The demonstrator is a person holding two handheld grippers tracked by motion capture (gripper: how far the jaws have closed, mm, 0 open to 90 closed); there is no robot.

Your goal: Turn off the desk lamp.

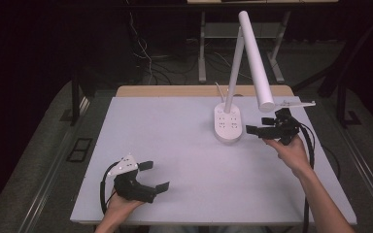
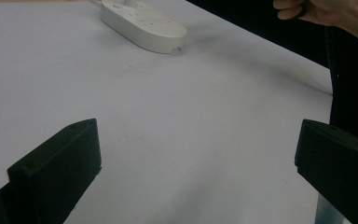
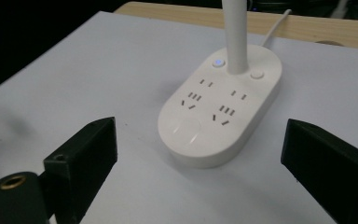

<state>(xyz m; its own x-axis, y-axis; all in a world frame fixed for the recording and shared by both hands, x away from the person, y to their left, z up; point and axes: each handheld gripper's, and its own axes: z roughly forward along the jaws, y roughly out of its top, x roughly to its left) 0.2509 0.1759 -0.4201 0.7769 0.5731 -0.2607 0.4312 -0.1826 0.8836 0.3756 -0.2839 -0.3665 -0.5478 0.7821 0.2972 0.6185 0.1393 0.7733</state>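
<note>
— at two o'clock on the pale grey tabletop, what is the right gripper doing?

— it hovers just beside the white oval plastic lamp base with built-in sockets, at the base's three o'clock side. its jaws stand wide apart and hold nothing. in the right gripper view the base sits squarely between the two black jaws, a little ahead of them, with a small blue light lit next to the white upright stem and a round white button at the stem's other side.

— and the left gripper?

— resting low at seven o'clock, well apart from the lamp, jaws also spread wide and empty. in its own view the base lies far off at twelve o'clock.

— so which step is this?

— i'd judge it the approach: the right gripper is lined up on the base, but nothing is touched yet.

— what does the next move call for?

— probably easing forward towards nine o'clock and picking the target, a button or the stem, while staying clear of the long white tube lamp head hanging just above the gripper.
</note>
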